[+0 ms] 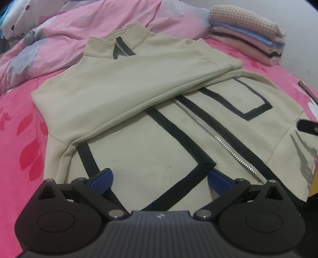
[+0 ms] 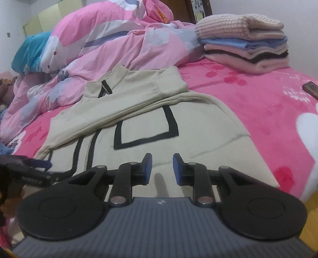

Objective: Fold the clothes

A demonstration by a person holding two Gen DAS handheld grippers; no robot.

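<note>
Pink-sheeted bed (image 2: 258,111), rumpled quilt (image 2: 119,45), pale wall (image 2: 288,12) behind.

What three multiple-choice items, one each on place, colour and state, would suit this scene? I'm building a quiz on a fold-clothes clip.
1. Where is the stack of folded garments?
A. on the pink bedspread, beyond the jacket
B. on the floor
C. on the jacket

2. What colour is the trim on the beige zip-up jacket?
A. red
B. black
C. green

3. How does the left gripper stand?
A. shut on a sleeve
B. shut, holding nothing
C. open

Key: 1 A, the stack rests on the bedspread behind the jacket; 2 B, black bands flank the zipper; 3 C, its blue fingers stand wide apart over the hem.
</note>
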